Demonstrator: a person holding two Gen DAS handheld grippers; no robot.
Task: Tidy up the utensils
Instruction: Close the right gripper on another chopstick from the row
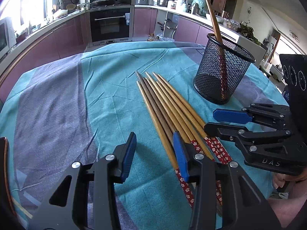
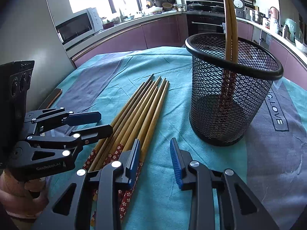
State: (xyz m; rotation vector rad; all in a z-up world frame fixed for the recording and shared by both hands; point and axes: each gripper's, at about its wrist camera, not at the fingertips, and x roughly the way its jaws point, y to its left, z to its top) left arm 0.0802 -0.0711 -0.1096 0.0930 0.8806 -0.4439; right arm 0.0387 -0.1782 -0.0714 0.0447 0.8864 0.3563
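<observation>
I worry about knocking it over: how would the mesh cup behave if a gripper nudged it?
The black mesh cup looks light, so it would probably slide on the cloth. The two chopsticks leaning above its rim may make it tip.

Smooth wooden chopsticks (image 1: 168, 103), black metal mesh holder (image 2: 230, 95), matt wrinkled cloth (image 1: 96, 88).

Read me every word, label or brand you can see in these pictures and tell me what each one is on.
"D A S": on the right gripper, on its body.
"GenRobot.AI": on the left gripper, on its body.
"LOVE", with partly cut-off letters before it: on the cloth beside the mesh cup.
Labels on the oven and the counter items: too small to read.
</observation>
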